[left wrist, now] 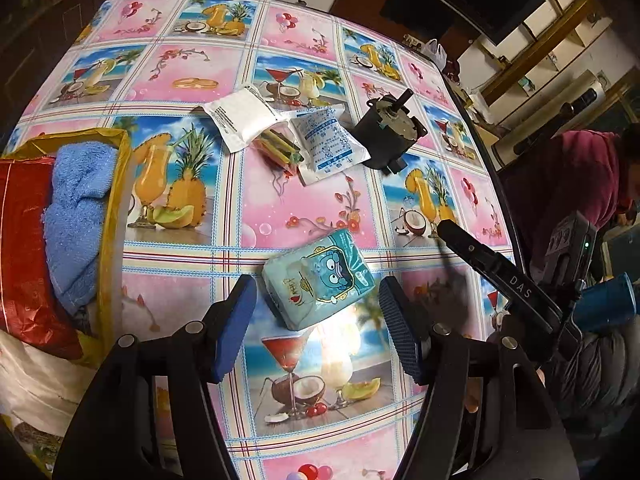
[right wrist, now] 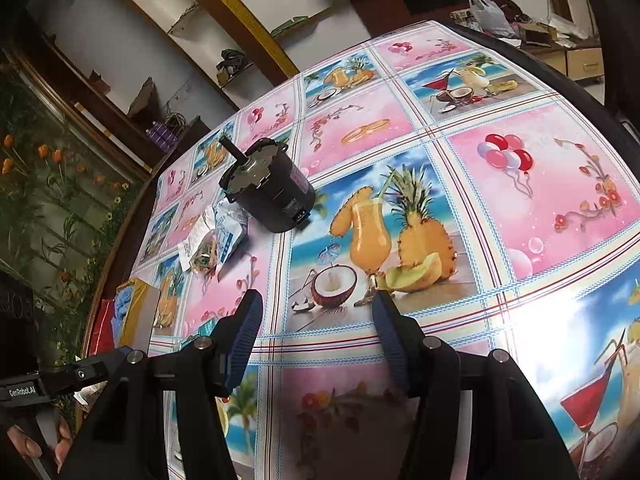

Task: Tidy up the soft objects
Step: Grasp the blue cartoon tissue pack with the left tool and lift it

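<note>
A teal tissue pack (left wrist: 319, 279) printed with a blue cartoon face lies flat and askew on the table (left wrist: 304, 208). Farther back, a white pouch (left wrist: 244, 118), a clear packet of coloured sticks (left wrist: 281, 149) and a blue-printed white sachet (left wrist: 330, 140) overlap in a cluster. A blue towel (left wrist: 78, 216) sits crumpled inside a yellow bag (left wrist: 116, 184) at the table's left edge.
</note>
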Demonstrator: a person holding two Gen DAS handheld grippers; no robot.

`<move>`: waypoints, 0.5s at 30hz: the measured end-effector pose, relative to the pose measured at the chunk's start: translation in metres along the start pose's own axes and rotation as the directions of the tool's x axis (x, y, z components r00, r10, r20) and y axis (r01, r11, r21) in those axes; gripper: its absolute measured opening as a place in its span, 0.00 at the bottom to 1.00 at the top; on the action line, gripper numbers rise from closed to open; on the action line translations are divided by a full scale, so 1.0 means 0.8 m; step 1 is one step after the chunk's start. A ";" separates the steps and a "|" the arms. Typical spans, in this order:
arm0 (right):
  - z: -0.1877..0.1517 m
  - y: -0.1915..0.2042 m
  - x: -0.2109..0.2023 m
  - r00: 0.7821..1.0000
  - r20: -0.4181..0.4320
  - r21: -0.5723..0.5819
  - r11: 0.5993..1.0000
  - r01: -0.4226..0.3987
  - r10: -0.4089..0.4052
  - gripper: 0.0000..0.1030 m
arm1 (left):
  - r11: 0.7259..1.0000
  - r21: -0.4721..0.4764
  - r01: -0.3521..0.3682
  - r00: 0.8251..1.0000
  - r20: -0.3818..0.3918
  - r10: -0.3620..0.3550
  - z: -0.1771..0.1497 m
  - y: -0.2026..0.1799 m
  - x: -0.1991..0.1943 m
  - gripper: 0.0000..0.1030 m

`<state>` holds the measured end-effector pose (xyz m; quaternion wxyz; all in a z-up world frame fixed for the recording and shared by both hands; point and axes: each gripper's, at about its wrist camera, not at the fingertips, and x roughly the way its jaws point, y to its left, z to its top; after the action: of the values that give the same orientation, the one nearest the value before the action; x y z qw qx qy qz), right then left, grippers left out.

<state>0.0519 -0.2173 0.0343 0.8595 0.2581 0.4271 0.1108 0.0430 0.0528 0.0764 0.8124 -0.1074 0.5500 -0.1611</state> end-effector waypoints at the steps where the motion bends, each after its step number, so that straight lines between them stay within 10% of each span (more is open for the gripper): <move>1: 0.001 -0.002 -0.001 1.000 0.003 0.007 1.000 0.000 0.000 0.56 | 1.000 0.011 -0.002 1.000 0.004 0.002 0.000 0.001 0.000 0.62; 15: 0.006 -0.015 -0.003 0.997 0.046 0.037 0.998 0.059 -0.061 0.56 | 0.951 0.228 -0.209 0.975 -0.026 0.221 -0.011 -0.031 0.085 0.69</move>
<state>0.0541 -0.2305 0.0319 0.8674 0.2630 0.4163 0.0712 0.0547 0.0042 0.0233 0.8178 0.0494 0.5572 -0.1354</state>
